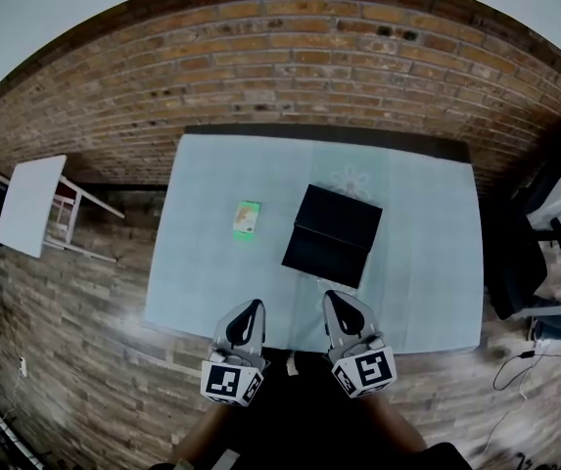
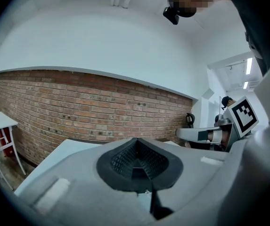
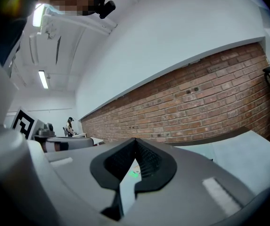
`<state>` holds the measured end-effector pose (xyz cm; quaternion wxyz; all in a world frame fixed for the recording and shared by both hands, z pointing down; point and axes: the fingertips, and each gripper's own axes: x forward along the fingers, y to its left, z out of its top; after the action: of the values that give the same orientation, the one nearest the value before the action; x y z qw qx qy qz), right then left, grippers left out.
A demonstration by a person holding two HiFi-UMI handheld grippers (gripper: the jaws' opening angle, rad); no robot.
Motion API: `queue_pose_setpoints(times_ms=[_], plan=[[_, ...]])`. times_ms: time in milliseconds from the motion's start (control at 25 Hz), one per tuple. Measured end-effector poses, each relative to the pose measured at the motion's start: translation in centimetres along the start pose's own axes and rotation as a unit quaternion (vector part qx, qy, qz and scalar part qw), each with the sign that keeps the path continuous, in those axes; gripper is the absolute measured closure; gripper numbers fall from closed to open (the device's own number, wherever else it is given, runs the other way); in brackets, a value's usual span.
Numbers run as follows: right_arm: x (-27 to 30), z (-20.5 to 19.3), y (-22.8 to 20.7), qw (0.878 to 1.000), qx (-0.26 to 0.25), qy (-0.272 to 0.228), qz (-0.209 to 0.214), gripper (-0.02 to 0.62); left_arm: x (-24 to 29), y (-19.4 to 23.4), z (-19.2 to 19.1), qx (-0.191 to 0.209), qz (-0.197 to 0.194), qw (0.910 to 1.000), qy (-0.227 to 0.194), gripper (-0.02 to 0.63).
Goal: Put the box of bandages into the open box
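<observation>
Pale tabletop (image 1: 211, 272) (smooth), open black box (image 1: 334, 233)

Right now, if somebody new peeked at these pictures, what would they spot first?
Probably the black open box in the middle of the pale blue table. Next, the small green box of bandages lying apart to its left, then the left gripper and right gripper hovering at the table's near edge.

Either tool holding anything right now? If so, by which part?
Nothing held: the left tool and right tool are both empty; the bandage box lies untouched on the table.
</observation>
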<state>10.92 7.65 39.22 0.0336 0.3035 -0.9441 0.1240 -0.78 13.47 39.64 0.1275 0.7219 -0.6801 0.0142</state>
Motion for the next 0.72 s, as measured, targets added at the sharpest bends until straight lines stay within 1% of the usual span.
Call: queue_pose_setpoints(times_ms=[200,360,520,640,720], plan=[[1.2,-0.6,-0.5,1.000,0.006,0.009,0.004,0.594,1.2,0.8,0.0,-0.002,0.007,0.9999,0.010,0.607],[2.5,-0.9,-1.1,1.000,0.001,0.014,-0.003,0.594,2.4,1.6,-0.7,0.005,-0.003,0.9999,0.013,0.607],[3.8,-1.1,-1.2,1.000,0.000,0.024,-0.010,0.594,4.1,3.1,-1.0,-0.006,-0.009,0.9996,0.025,0.607],[5.2,-1.2,-1.3,0.999,-0.002,0.032,-0.014,0.594,5.4,4.2,-0.8,-0.008,-0.013,0.9996,0.025,0.607],[6.1,-1.3,-1.4,0.999,-0.002,0.036,-0.017,0.594,6.1,4.9,-1.3,-0.010,-0.019,0.9994,0.027,0.607]])
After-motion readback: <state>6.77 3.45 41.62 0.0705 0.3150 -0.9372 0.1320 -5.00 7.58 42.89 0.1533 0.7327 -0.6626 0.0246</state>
